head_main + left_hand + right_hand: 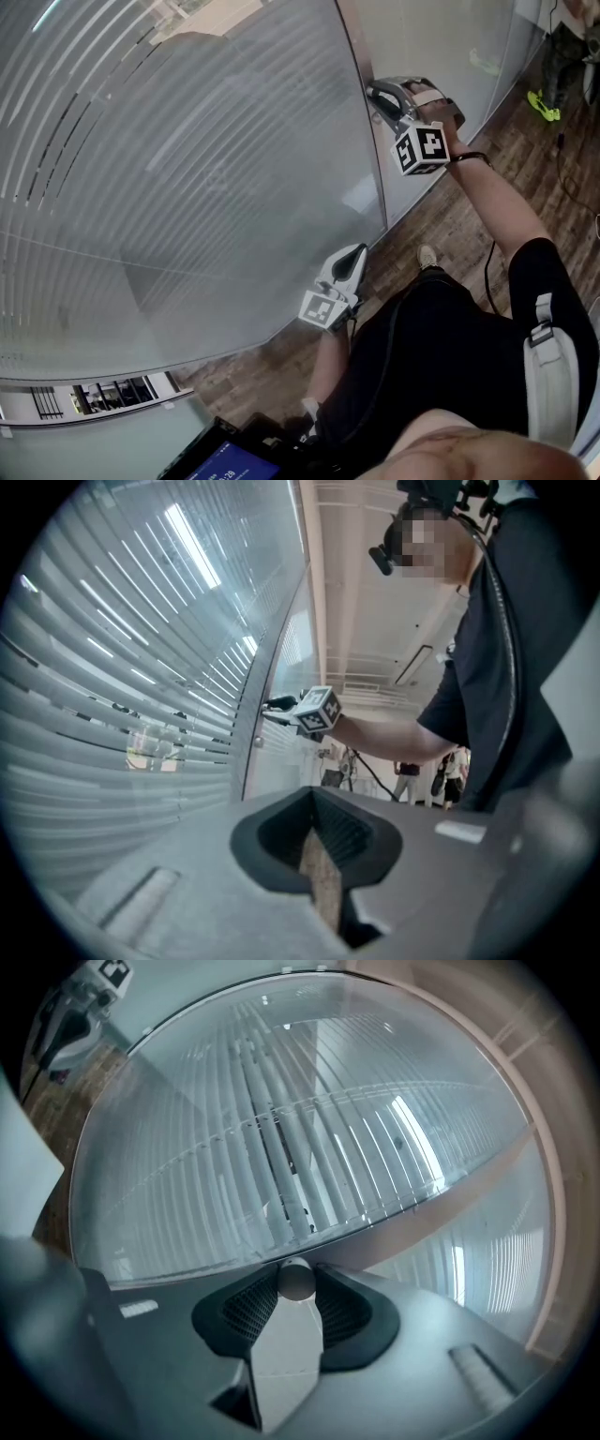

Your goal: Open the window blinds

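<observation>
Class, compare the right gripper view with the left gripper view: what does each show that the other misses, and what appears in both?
Only the right gripper view: a small round knob pinched between the jaws of the right gripper. Only the left gripper view: the jaws of the left gripper seen close up, together and empty, plus the person's outstretched forearm. Both: the slatted blinds filling the window.

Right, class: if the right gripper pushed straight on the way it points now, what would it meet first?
The right gripper would meet the small round knob at once: its jaws are closed on it. Just behind seems to be the window frame, though depth is unclear.
</observation>
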